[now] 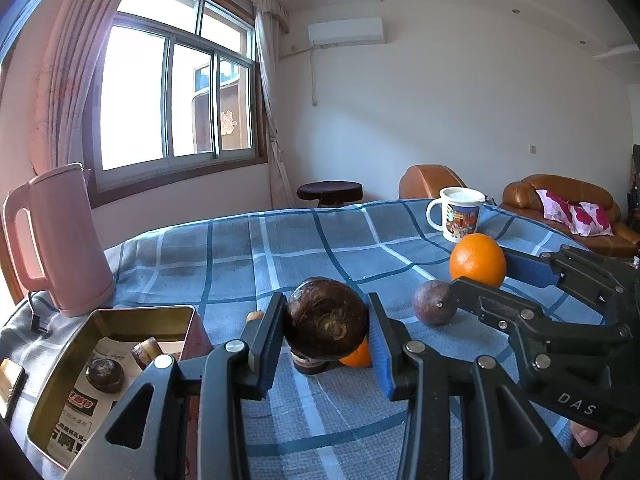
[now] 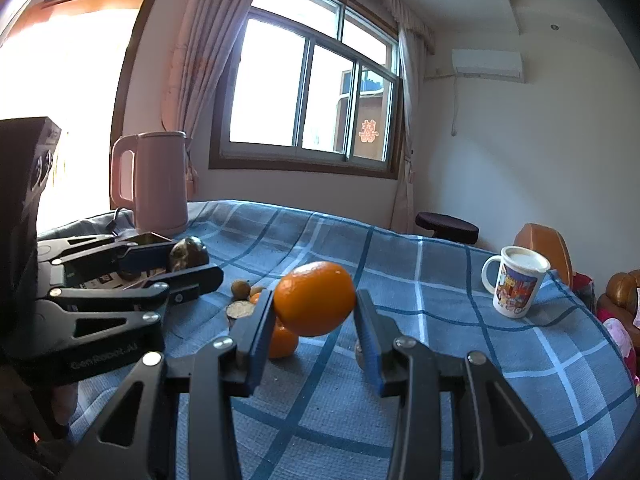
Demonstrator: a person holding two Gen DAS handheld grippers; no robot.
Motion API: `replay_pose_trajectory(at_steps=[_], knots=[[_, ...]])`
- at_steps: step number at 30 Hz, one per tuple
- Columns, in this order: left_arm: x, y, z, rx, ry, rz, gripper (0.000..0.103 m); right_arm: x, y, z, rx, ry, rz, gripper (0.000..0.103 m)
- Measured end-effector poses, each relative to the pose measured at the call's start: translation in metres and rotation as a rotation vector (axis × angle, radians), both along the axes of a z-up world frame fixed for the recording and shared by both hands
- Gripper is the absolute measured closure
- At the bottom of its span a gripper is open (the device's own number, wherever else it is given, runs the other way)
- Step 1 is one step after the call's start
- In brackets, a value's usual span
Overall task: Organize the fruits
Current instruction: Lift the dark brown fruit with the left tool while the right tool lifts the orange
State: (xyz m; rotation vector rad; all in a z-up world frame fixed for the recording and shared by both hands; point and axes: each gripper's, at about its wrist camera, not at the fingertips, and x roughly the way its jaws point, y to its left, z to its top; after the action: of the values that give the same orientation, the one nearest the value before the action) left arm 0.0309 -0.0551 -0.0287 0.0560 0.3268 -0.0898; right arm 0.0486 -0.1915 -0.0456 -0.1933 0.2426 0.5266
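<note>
Left wrist view: left gripper [image 1: 327, 334] is clamped on a dark brown, ridged, hard-looking bulb-shaped fruit [image 1: 326, 318], lifted above the checked tabletop [image 1: 280, 252] beside the metal tin [image 1: 116, 364]. Its rounded glossy shell could squirt out of the flat pads (my guess).

Right wrist view: right gripper [image 2: 316, 320] pinches a smooth, dimpled orange [image 2: 315, 298] in the air; only its ends touch the pads, so a tilt could drop it onto the fruit below.
</note>
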Motion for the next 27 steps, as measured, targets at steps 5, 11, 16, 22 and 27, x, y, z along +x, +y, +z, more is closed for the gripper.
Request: replay_pose_trajectory(at_steps=[5,11,16,22,27], knots=[[-0.003,-0.001,0.001,0.005,-0.019,0.003,0.062,-0.002,-0.002,0.001,0.011,-0.011,-0.001,0.060],[-0.005,-0.005,0.001,0.023,-0.035,0.002,0.062,-0.003,-0.005,0.002,0.023,-0.023,-0.001,0.060],[-0.008,-0.008,0.002,0.034,-0.055,0.002,0.062,-0.007,-0.006,0.003,0.028,-0.042,-0.001,0.060],[-0.011,-0.010,0.002,0.044,-0.075,-0.001,0.062,-0.009,-0.006,0.003,0.027,-0.057,0.001,0.060],[-0.014,-0.012,0.003,0.053,-0.093,0.000,0.062,-0.012,-0.008,0.004,0.036,-0.075,0.000,0.060]])
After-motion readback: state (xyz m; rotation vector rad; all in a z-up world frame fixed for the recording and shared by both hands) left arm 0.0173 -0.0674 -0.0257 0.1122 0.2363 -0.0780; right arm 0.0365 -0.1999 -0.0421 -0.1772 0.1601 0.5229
